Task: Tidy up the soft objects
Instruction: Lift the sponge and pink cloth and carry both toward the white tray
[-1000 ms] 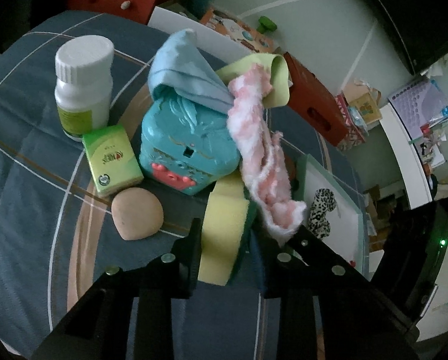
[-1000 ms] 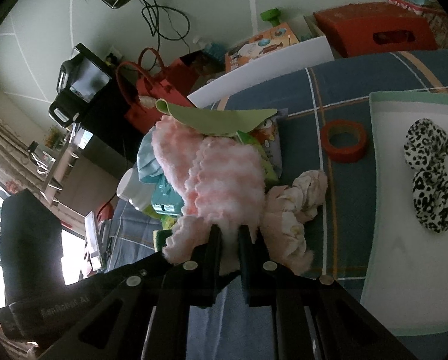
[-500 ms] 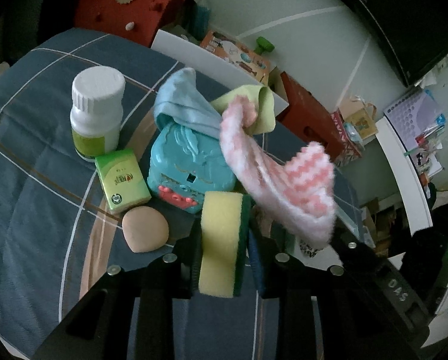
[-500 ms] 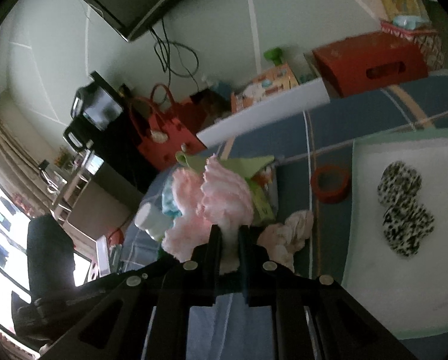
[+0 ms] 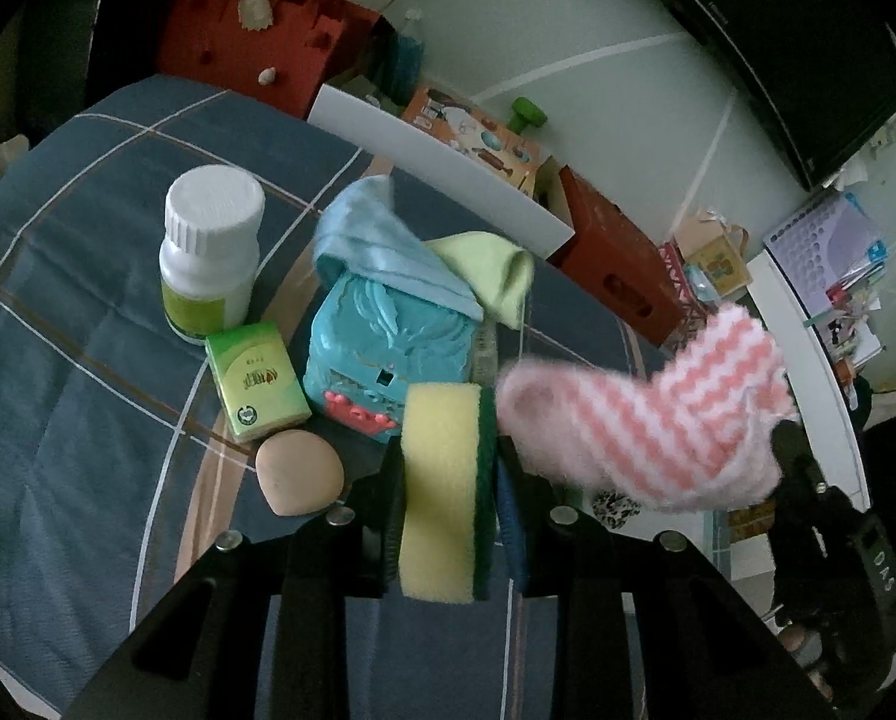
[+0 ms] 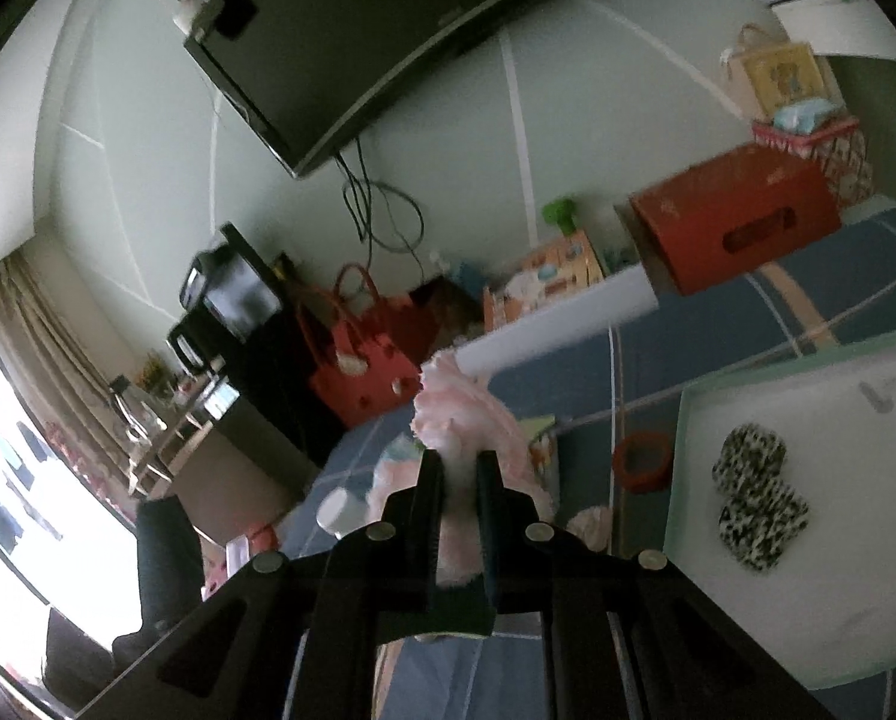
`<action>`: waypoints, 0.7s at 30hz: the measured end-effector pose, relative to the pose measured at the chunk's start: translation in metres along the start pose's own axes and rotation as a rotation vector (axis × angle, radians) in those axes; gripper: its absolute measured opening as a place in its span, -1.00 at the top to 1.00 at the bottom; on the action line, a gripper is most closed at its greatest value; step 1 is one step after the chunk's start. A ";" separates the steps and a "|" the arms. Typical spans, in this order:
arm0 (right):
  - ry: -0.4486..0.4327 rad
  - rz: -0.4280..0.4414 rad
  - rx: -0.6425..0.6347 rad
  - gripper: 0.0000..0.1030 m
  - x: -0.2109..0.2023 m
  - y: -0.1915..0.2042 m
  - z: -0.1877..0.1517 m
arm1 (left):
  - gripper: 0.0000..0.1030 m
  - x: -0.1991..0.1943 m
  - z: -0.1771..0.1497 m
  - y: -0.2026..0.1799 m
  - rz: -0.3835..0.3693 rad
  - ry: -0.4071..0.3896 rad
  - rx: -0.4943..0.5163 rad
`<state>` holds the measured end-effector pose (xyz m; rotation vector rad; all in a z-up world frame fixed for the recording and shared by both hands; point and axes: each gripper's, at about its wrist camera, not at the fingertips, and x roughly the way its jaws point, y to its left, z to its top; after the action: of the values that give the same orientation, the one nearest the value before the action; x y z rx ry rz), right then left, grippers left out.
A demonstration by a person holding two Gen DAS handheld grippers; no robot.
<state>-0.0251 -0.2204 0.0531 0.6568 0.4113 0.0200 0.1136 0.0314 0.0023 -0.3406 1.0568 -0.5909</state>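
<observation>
Pink-and-white striped fluffy cloth (image 5: 658, 432) clamped in right gripper (image 6: 460, 474), lifted above the bed, blurred. Left gripper (image 5: 448, 468) clamps yellow-green sponge (image 5: 442, 480); lower end hidden.

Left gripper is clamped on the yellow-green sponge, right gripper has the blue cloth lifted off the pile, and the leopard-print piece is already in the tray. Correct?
One thing is off: the right gripper holds the pink-and-white fuzzy sock, not the blue cloth, which lies draped on the teal toy in the left wrist view. The left gripper does clamp the sponge, and the leopard-print piece lies in the tray.
</observation>
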 end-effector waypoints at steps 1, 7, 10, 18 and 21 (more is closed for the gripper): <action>-0.011 0.000 0.001 0.77 -0.004 0.000 0.002 | 0.45 -0.002 0.000 -0.001 -0.002 -0.007 0.003; -0.067 -0.001 0.006 0.77 -0.023 -0.001 0.010 | 0.45 -0.027 0.003 -0.014 -0.004 -0.084 0.042; -0.105 -0.005 0.003 0.77 -0.037 0.000 0.014 | 0.45 -0.039 0.006 -0.019 -0.006 -0.132 0.058; -0.234 -0.038 -0.005 0.77 -0.079 -0.003 0.029 | 0.45 -0.048 0.008 -0.038 -0.027 -0.180 0.116; -0.281 -0.088 0.005 0.77 -0.093 -0.013 0.034 | 0.45 -0.042 0.007 -0.055 -0.040 -0.163 0.153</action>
<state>-0.0987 -0.2644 0.1040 0.6354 0.1687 -0.1553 0.0887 0.0130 0.0640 -0.2714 0.8442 -0.6643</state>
